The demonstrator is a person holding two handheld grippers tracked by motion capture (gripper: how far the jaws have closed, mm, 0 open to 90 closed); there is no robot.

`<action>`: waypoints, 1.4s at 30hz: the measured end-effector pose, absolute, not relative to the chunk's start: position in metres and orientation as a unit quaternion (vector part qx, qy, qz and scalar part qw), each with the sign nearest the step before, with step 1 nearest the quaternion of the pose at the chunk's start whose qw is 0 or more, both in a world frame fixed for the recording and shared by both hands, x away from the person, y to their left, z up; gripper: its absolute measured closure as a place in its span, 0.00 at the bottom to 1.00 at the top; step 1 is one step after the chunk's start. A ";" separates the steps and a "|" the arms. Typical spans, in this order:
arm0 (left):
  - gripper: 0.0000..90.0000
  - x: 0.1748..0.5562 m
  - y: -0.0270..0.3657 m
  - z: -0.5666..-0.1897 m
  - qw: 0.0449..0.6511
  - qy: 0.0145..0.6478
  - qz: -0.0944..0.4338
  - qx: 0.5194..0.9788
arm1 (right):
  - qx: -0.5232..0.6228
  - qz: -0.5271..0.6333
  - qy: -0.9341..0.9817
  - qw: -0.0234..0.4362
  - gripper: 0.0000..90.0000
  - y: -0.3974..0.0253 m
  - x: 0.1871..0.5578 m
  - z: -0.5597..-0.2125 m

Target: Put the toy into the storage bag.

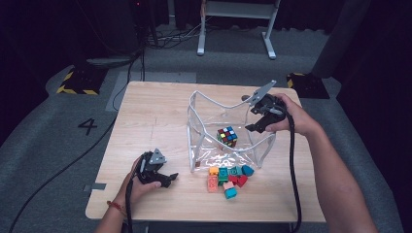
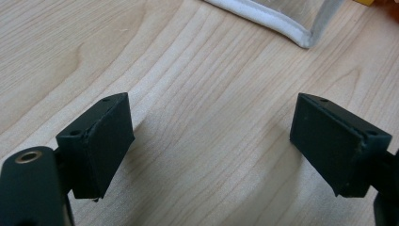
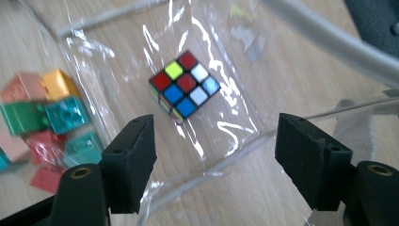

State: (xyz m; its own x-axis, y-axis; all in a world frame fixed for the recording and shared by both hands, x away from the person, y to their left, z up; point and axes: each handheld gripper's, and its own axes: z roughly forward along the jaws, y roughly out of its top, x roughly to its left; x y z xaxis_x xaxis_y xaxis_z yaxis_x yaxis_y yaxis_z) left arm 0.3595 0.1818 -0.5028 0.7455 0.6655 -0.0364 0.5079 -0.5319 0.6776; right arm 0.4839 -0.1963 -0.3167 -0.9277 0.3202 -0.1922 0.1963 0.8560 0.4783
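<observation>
One multicoloured puzzle cube (image 1: 227, 136) sits inside the clear plastic bag with white piping (image 1: 198, 104), already packed, I judge. Just outside the bag's near wall lies a heap of about nine coloured toy bricks (image 1: 230, 177), apparently yet to go in. Above the bag's right rim hovers the right gripper (image 1: 258, 121), jaws apart and empty. Left of the bag, the left gripper (image 1: 165, 180) rests wide open over the pale wooden table (image 1: 145, 111).

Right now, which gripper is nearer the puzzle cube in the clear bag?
Right. The right gripper hovers over the bag's far right rim, jaws open toward the puzzle cube. The left gripper sits open outside the bag, near the table's front left.
</observation>
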 end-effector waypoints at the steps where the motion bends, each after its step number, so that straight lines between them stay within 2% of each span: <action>1: 0.16 0.360 0.182 -0.503 0.347 0.338 0.114 0.868 | 0.136 0.249 0.949 0.138 0.33 -0.199 0.483 -0.315; 3: 0.16 0.360 0.182 -0.503 0.346 0.338 0.114 0.868 | 0.138 0.270 0.940 0.153 0.33 -0.203 0.479 -0.311; 5: 0.16 0.360 0.182 -0.503 0.346 0.338 0.114 0.868 | 0.147 0.285 0.935 0.149 0.33 -0.206 0.478 -0.311; 13: 0.15 0.359 0.182 -0.503 0.346 0.339 0.115 0.867 | 0.195 0.398 0.873 0.203 0.32 -0.239 0.458 -0.290; 26: 0.13 0.358 0.178 -0.503 0.343 0.343 0.123 0.866 | 0.243 0.458 0.820 0.241 0.33 -0.283 0.438 -0.280; 31: 0.09 0.358 0.175 -0.503 0.338 0.349 0.132 0.864 | 0.253 0.458 0.813 0.254 0.33 -0.298 0.428 -0.282; 34: 0.09 0.357 0.167 -0.503 0.339 0.347 0.121 0.866 | 0.254 0.459 0.811 0.258 0.32 -0.304 0.419 -0.285; 35: 0.09 0.357 0.163 -0.503 0.339 0.341 0.116 0.869 | 0.252 0.452 0.810 0.276 0.32 -0.310 0.414 -0.289; 42: 0.09 0.357 0.153 -0.503 0.339 0.336 0.116 0.871 | 0.268 0.469 0.799 0.265 0.32 -0.330 0.392 -0.310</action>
